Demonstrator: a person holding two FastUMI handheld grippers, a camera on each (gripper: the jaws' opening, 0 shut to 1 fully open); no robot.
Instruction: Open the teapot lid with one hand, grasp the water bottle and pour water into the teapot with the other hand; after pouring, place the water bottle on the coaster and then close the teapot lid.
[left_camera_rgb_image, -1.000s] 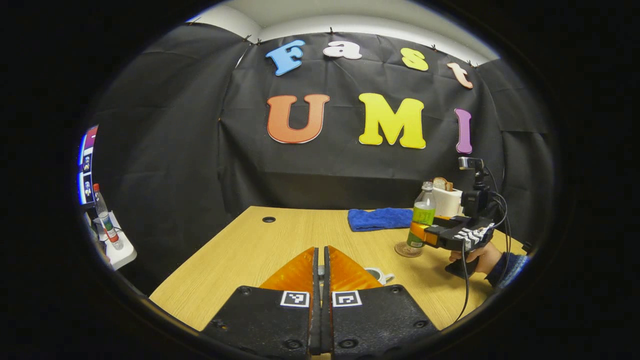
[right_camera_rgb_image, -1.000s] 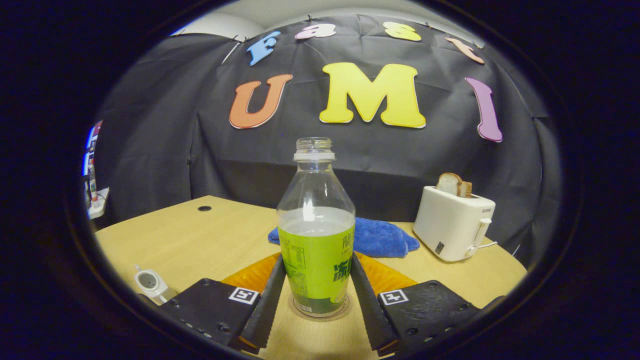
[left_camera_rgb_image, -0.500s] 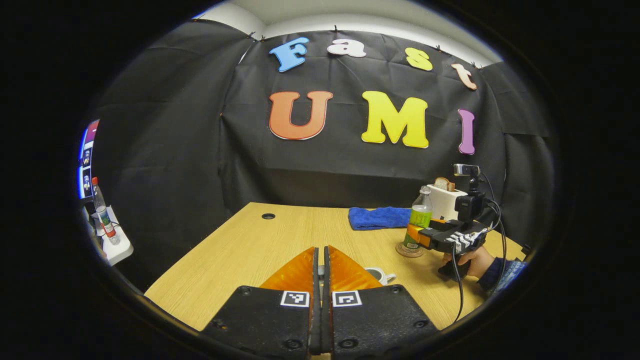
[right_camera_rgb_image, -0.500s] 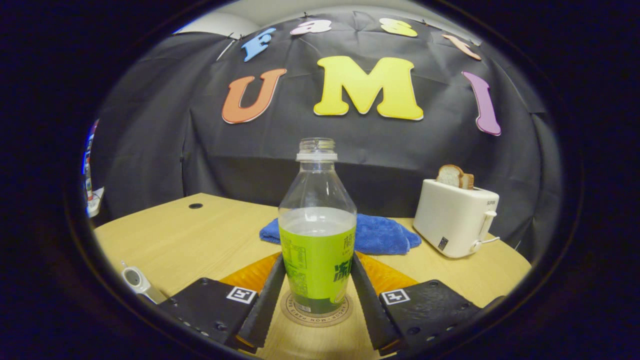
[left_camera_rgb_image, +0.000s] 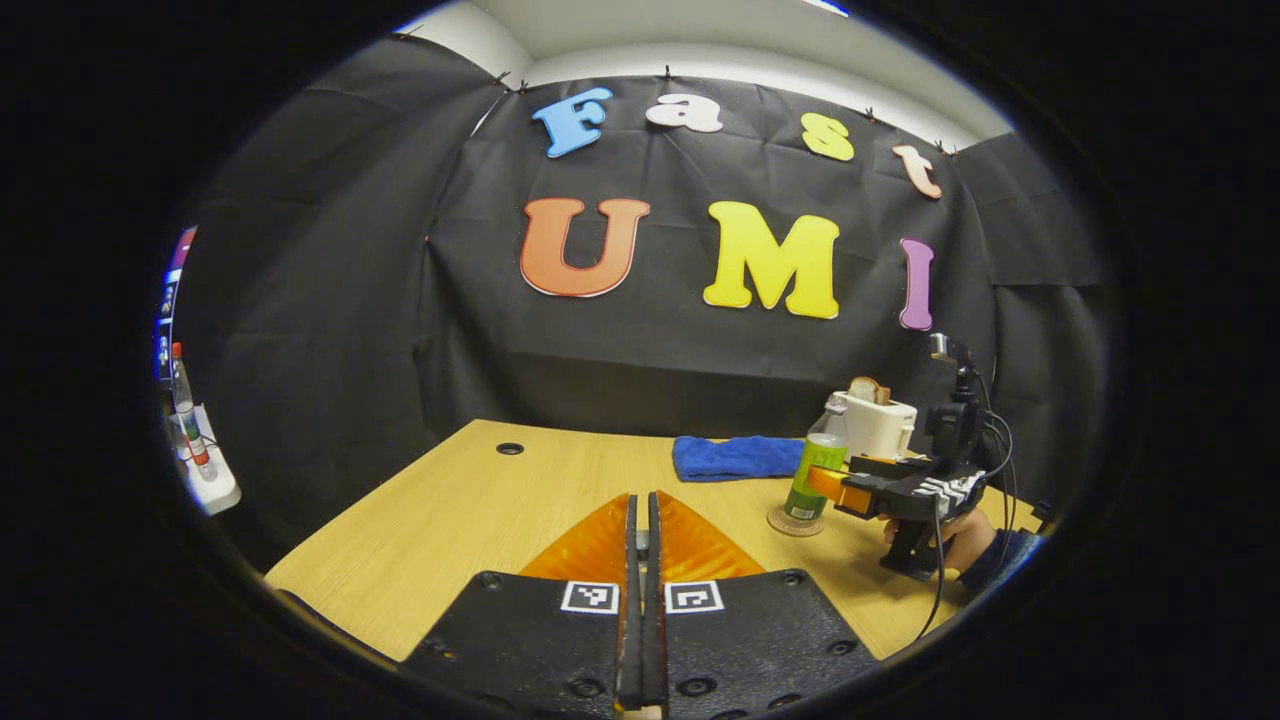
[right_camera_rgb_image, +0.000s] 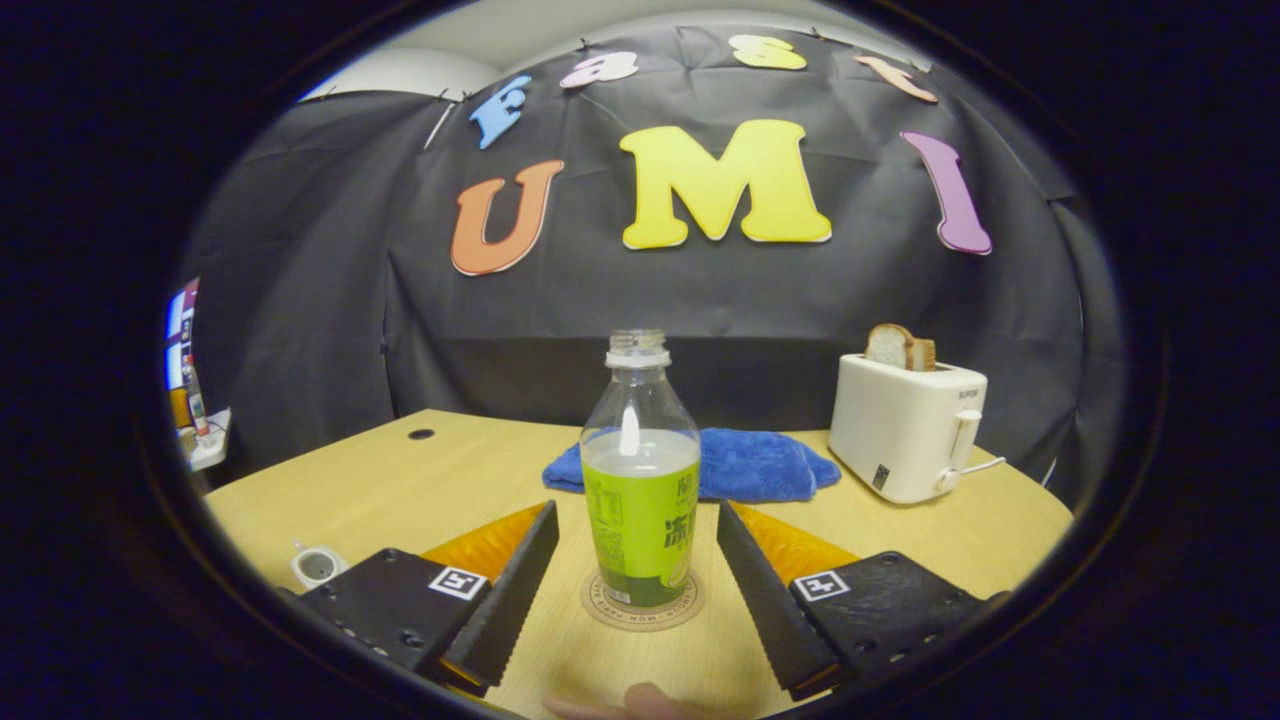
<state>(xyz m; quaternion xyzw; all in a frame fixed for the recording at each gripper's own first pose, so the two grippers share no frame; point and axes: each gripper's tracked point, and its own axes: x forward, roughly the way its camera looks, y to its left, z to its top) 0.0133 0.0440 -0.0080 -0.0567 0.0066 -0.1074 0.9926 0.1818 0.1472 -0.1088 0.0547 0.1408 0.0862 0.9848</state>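
The water bottle (right_camera_rgb_image: 640, 470) stood upright on the round coaster (right_camera_rgb_image: 642, 603), uncapped and partly filled. The right claw (right_camera_rgb_image: 640, 570) was apart, its fingers (right_camera_rgb_image: 505, 590) flanking the bottle without touching it. In the left gripper view, the left claw (left_camera_rgb_image: 641, 560) was together; whether anything was held between its fingers could not be told. The teapot (right_camera_rgb_image: 318, 567) showed at the lower left edge of the right gripper view, on the worktop (right_camera_rgb_image: 420, 490). A blue cloth (right_camera_rgb_image: 745, 466) lay behind the bottle, with a white toaster (right_camera_rgb_image: 905, 425) well to its right.
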